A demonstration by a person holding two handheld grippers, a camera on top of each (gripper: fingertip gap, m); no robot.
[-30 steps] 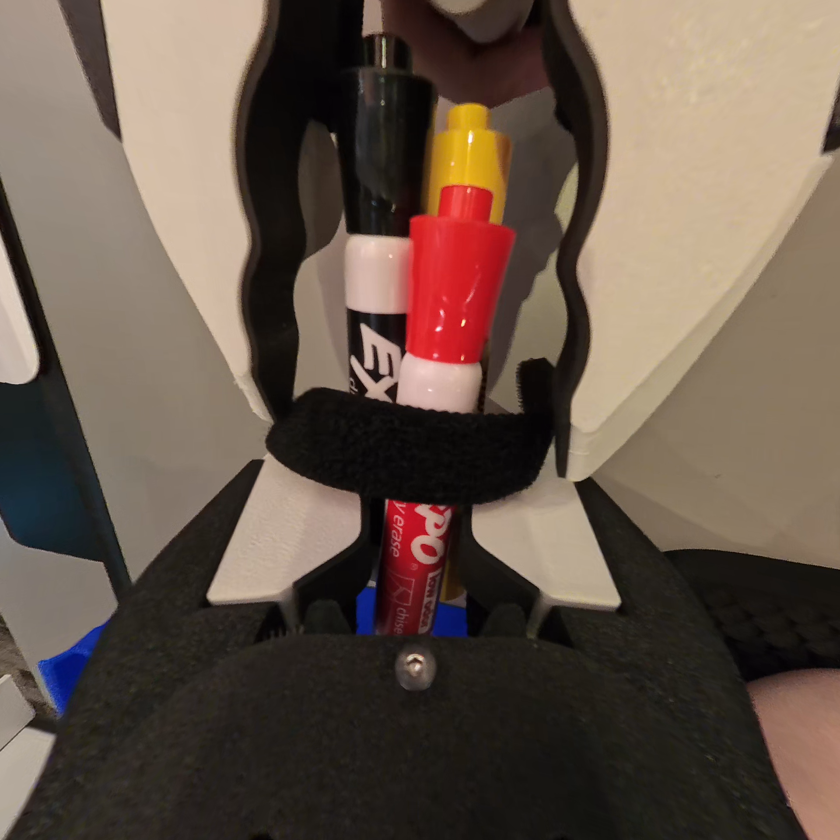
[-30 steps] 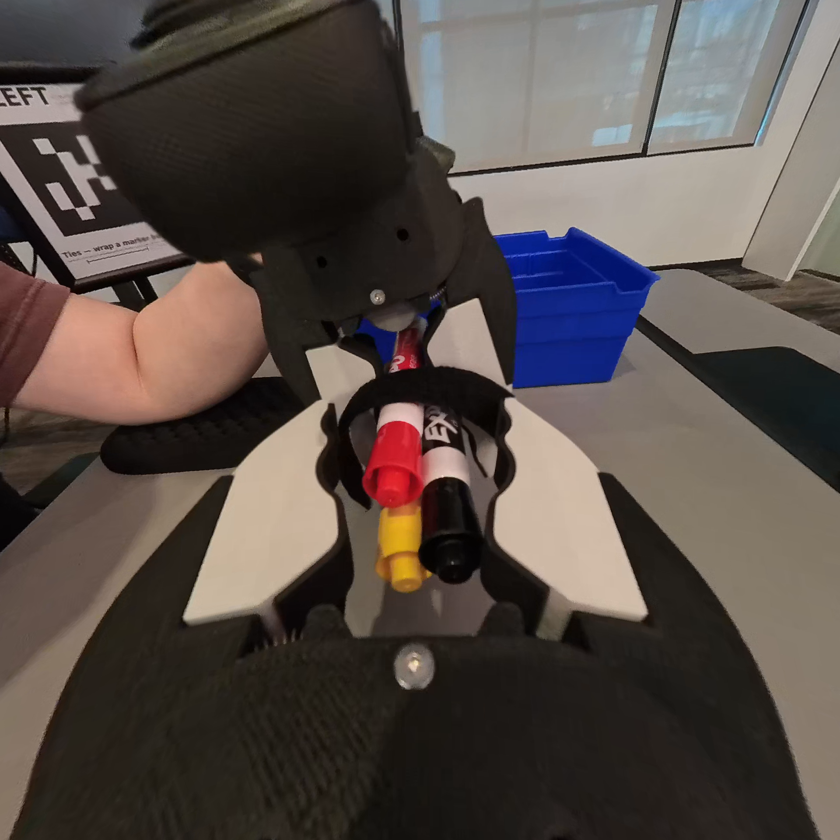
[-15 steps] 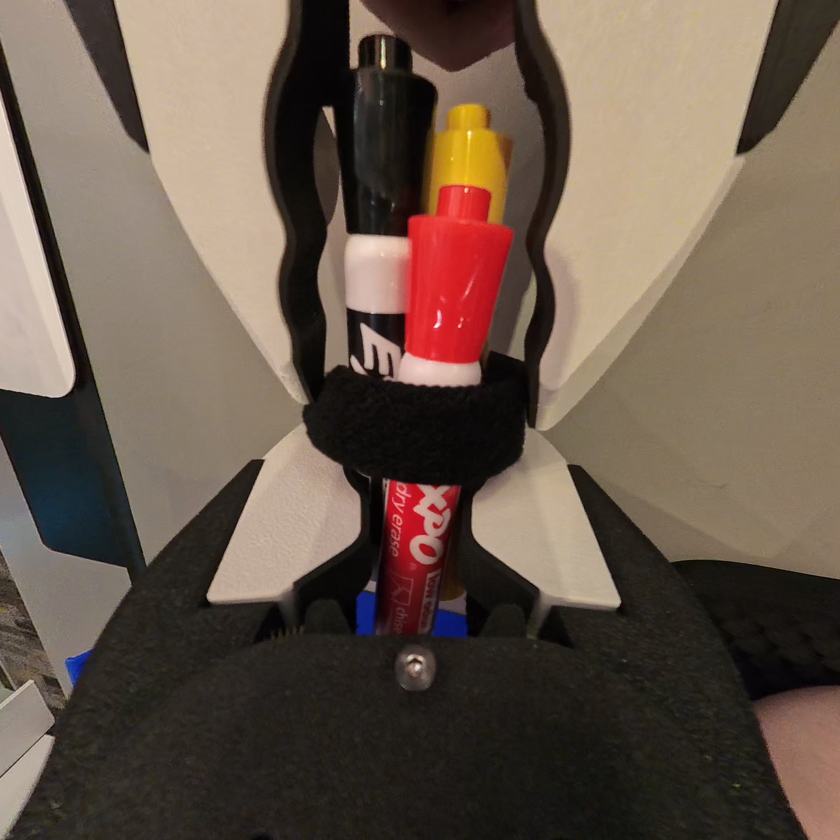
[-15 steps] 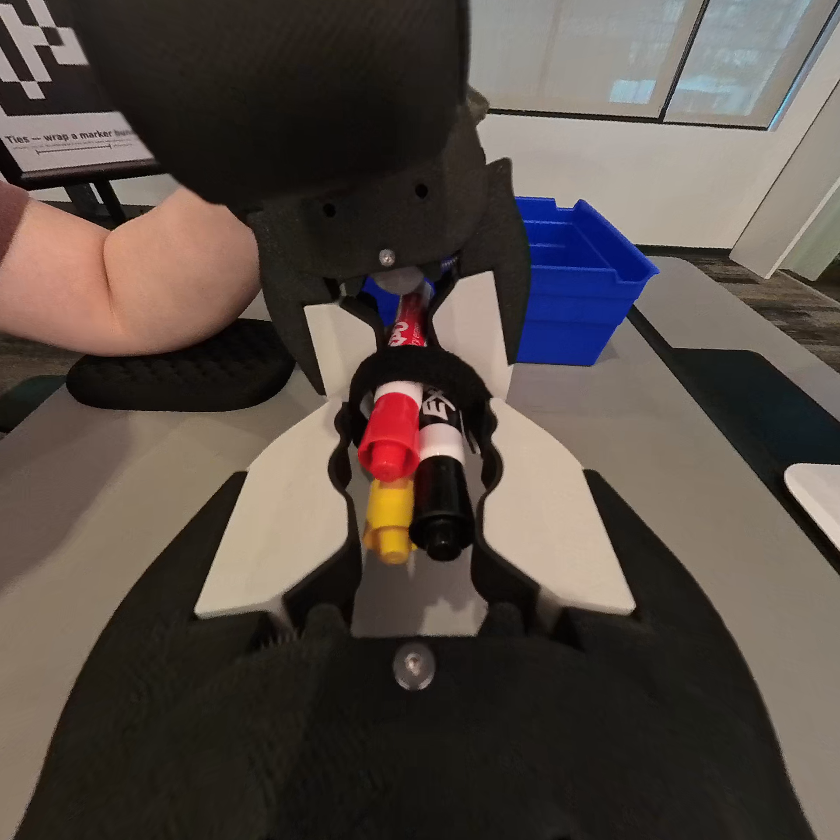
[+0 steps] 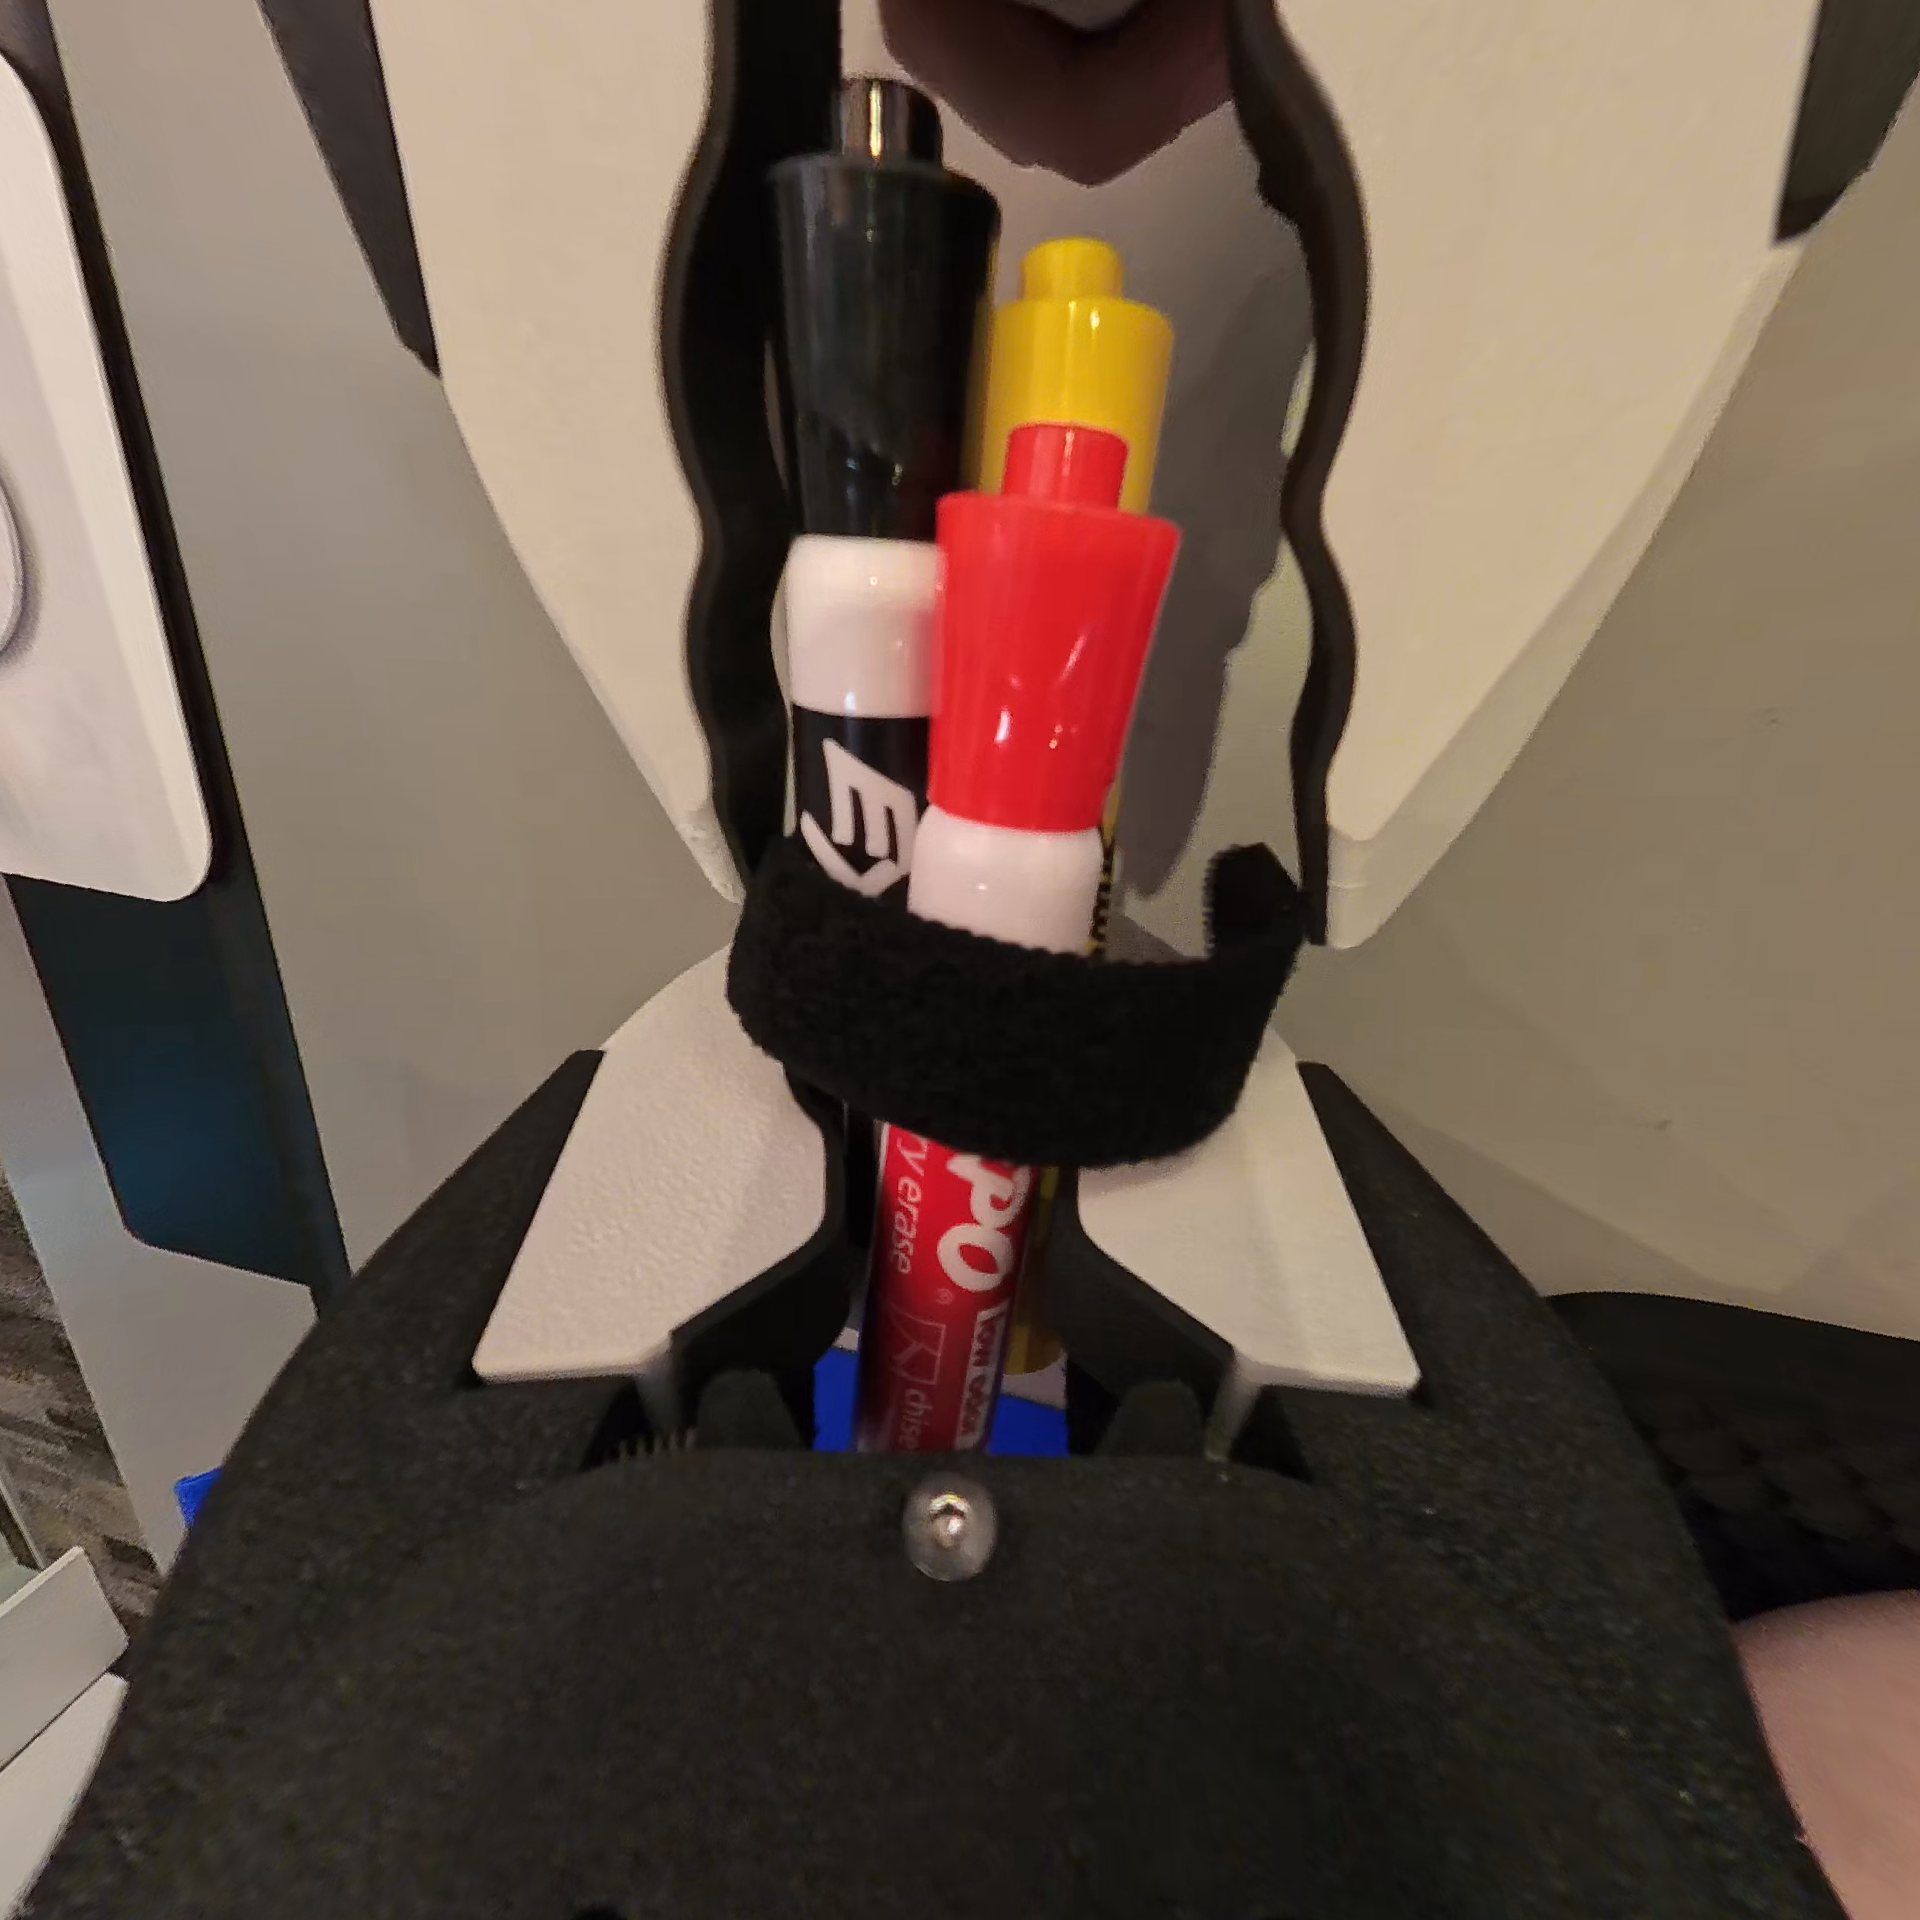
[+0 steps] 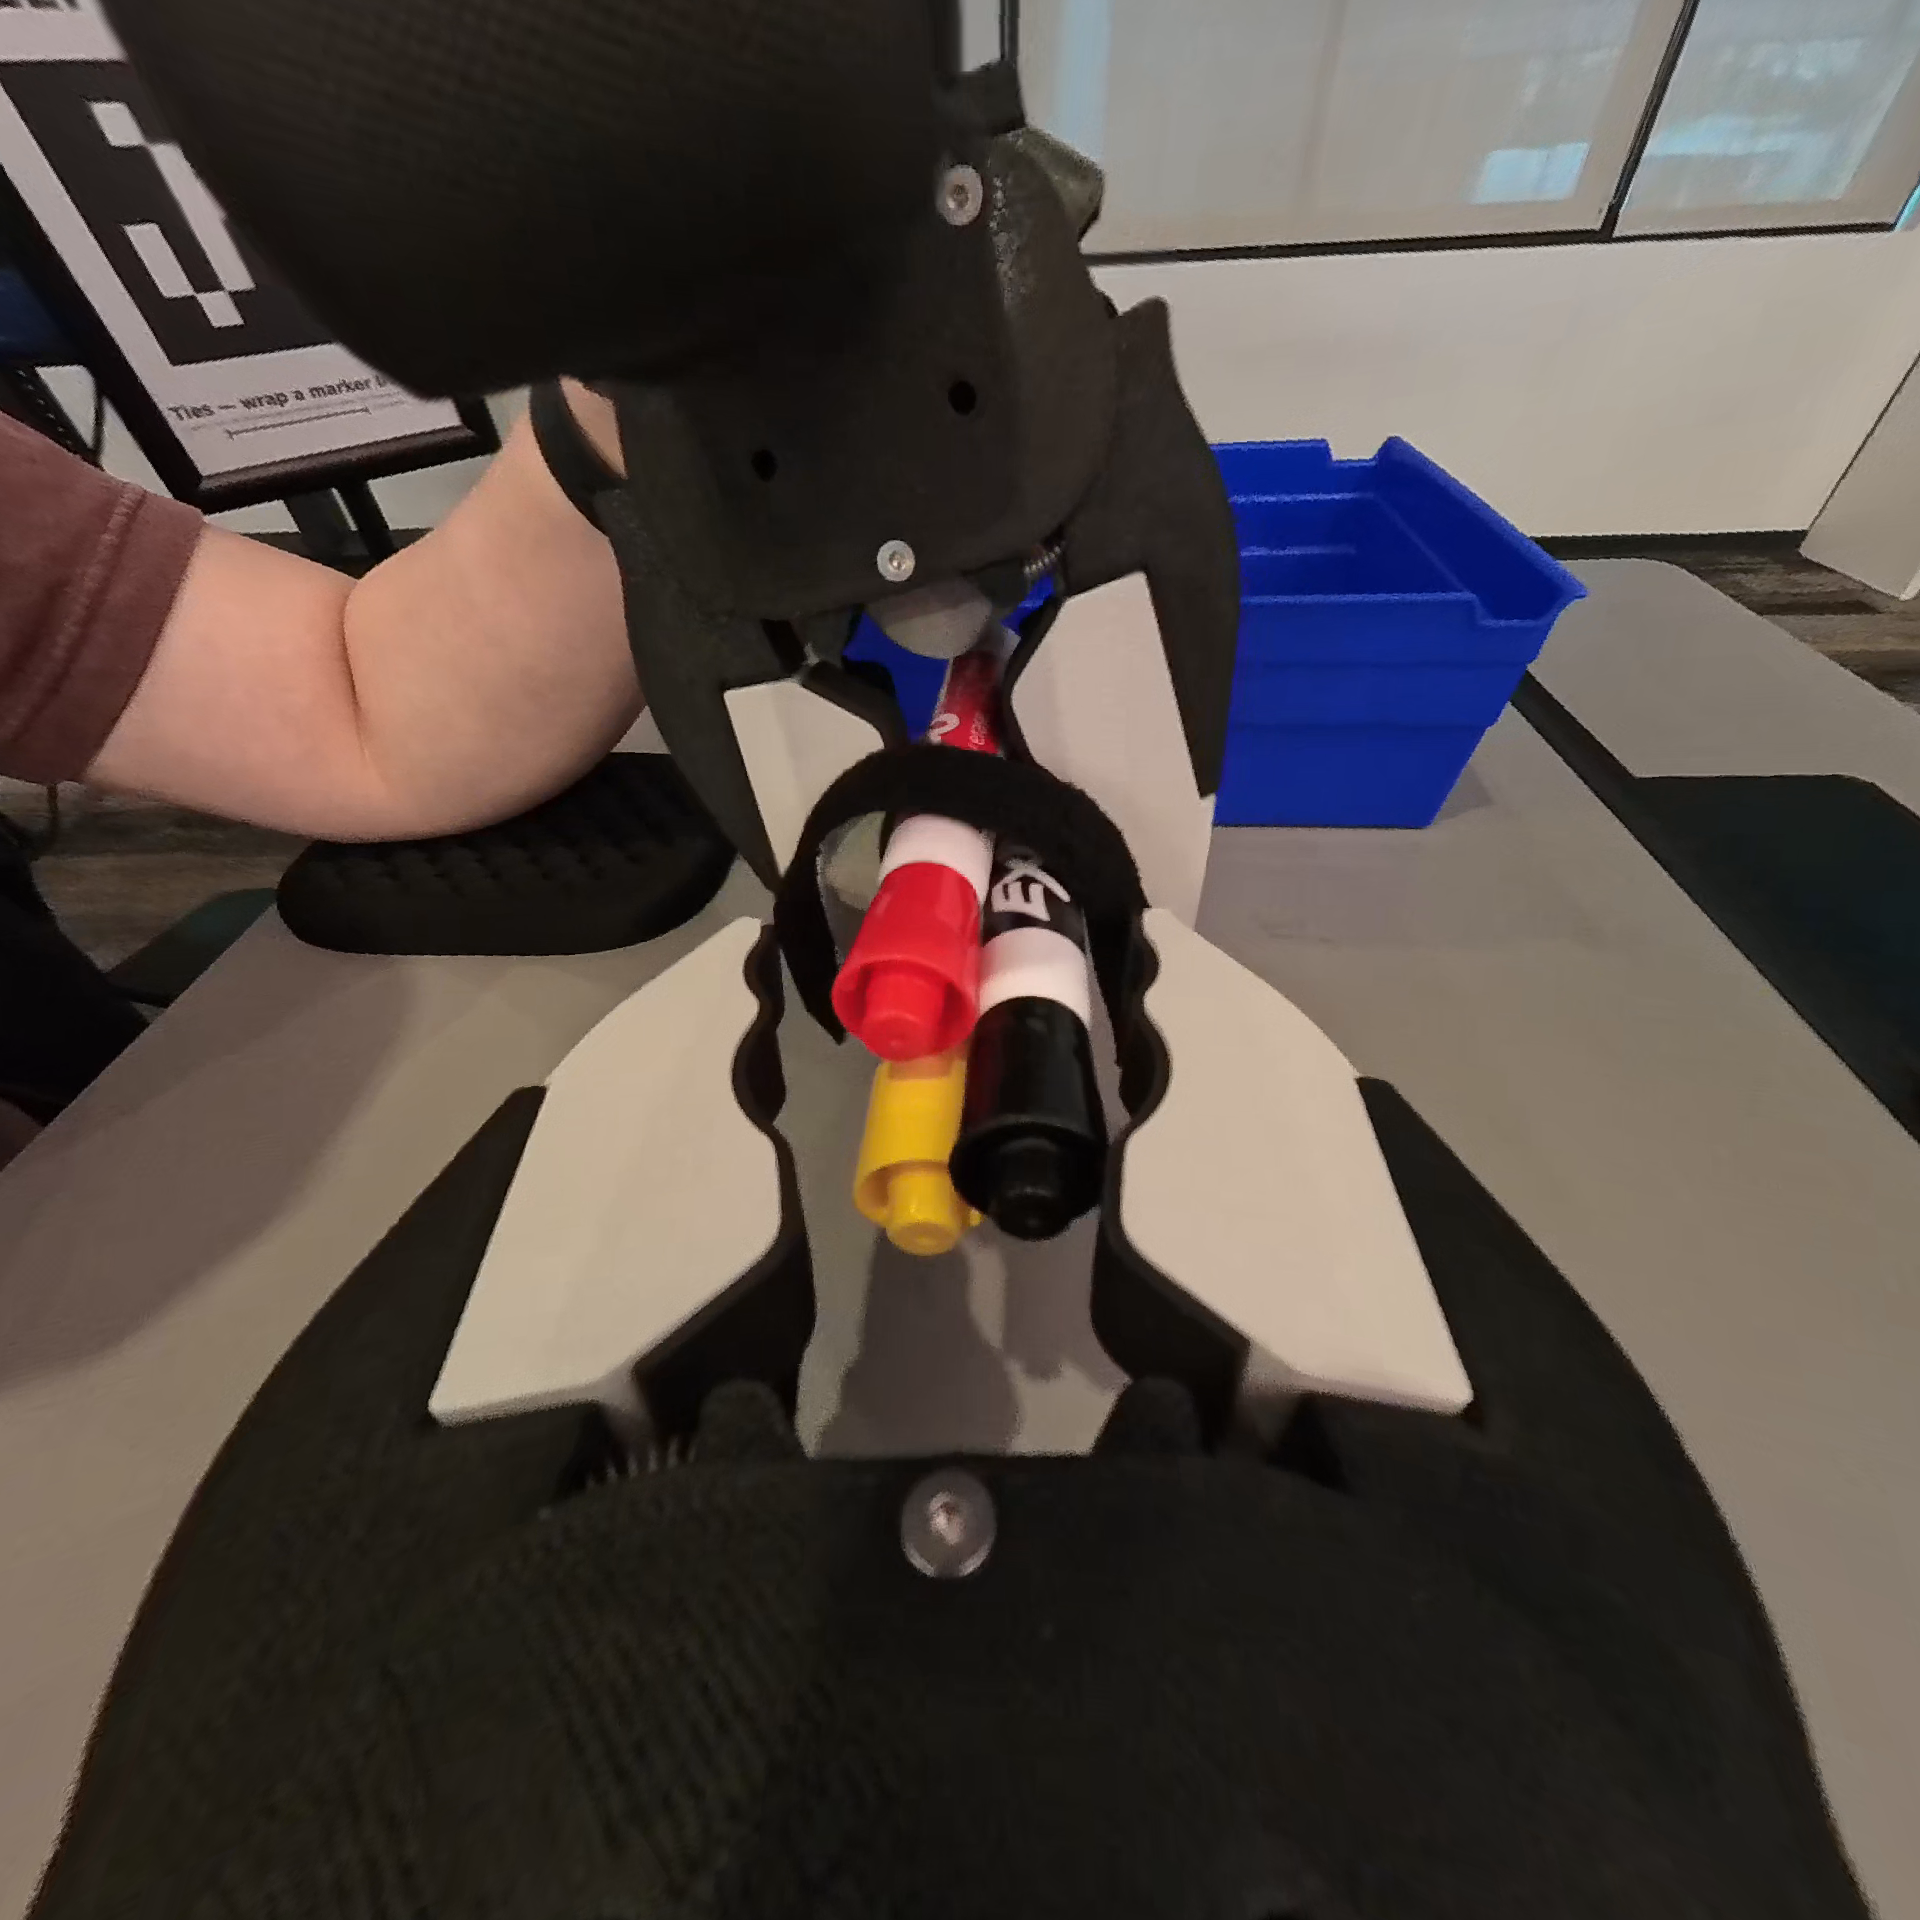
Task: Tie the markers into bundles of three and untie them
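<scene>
We see two hand-held grippers meeting nose to nose over a grey bench (image 6: pixel 1558 1039), with a bundle of three markers between them.

From the left wrist camera, the left gripper (image 5: pixel 961 1049) has its jaws drawn in narrow around the marker barrels, holding them near its base. The red marker (image 5: pixel 1039 707) lies on top, the black marker (image 5: pixel 873 416) to its left, and the yellow marker (image 5: pixel 1081 364) behind and to the right. All three caps point away from the left jaws, into the gap of the opposing right gripper. A black fabric strap (image 5: pixel 997 1029) loops around the barrels just ahead of the left jaws; it sits slack, and one end stands up at the right side, close against the right gripper's finger edge.

From the right wrist camera, the right gripper (image 6: pixel 945 935) has its jaws partly spread, one on each side of the capped ends. The caps sit between the jaws without clearly touching them. The strap arches over the markers at the jaw tips, and its sides run down along the inner jaw edges; we cannot tell whether the jaws pinch it.

Beyond the right jaws, to the right, stands a blue bin (image 6: pixel 1382 665). To the left, a person's forearm (image 6: pixel 364 686) rests on a black pad (image 6: pixel 499 883), with a framed sign (image 6: pixel 156 260) behind.
</scene>
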